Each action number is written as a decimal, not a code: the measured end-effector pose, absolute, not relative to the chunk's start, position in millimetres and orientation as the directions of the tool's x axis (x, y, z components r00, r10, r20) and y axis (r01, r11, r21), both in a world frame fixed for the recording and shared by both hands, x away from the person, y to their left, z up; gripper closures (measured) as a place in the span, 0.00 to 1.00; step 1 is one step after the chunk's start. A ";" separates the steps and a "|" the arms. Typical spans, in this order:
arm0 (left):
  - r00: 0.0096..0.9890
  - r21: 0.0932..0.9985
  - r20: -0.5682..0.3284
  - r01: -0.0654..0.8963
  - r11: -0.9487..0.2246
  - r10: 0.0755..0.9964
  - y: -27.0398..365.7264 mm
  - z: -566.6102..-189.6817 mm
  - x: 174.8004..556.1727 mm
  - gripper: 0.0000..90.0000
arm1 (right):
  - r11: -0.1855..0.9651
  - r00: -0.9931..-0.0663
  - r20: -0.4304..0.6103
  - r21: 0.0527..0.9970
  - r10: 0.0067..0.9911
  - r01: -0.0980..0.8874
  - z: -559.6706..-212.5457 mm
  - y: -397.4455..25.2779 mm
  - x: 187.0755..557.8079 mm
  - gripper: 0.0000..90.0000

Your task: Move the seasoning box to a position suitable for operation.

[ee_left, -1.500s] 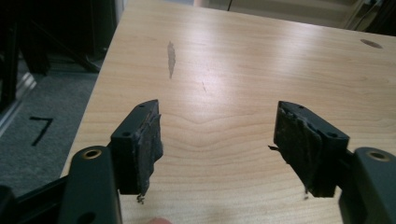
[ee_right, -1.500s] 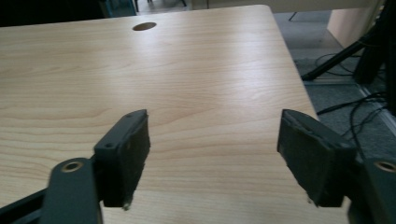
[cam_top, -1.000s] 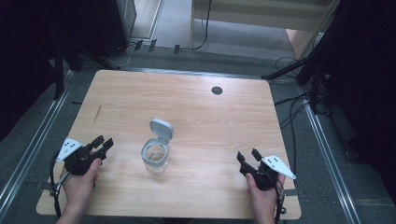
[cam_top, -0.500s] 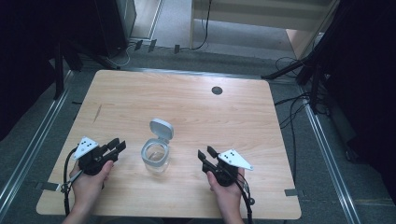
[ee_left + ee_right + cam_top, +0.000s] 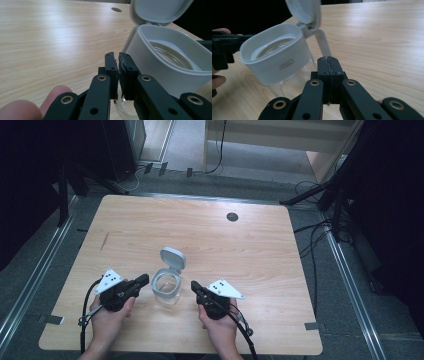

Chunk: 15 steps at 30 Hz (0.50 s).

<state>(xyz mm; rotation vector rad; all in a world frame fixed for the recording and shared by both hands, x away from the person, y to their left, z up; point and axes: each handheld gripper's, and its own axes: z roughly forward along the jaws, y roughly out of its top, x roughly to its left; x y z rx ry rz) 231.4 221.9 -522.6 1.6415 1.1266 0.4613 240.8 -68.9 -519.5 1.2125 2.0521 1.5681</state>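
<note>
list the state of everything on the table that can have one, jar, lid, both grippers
jar: upright near the table's front middle, open at the top, looks empty
lid: flipped up and back on its hinge, attached at the far side of the rim
left gripper: jaws shut on nothing, tip just left of the jar
right gripper: jaws shut on nothing, tip just right of the jar

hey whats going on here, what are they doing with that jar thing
A person holds a gripper in each hand at a wooden table. Between them stands a clear jar with a white collar, its flip lid standing open. The left gripper and the right gripper sit on either side of the jar, both with jaws closed on nothing. Neither is gripping the jar.
</note>
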 end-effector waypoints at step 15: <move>0.521 0.902 -0.208 0.430 -0.043 0.828 203.5 -522.2 223.5 1.00 | 0.086 -0.612 0.237 0.889 0.754 0.450 -519.1 -47.5 241.1 1.00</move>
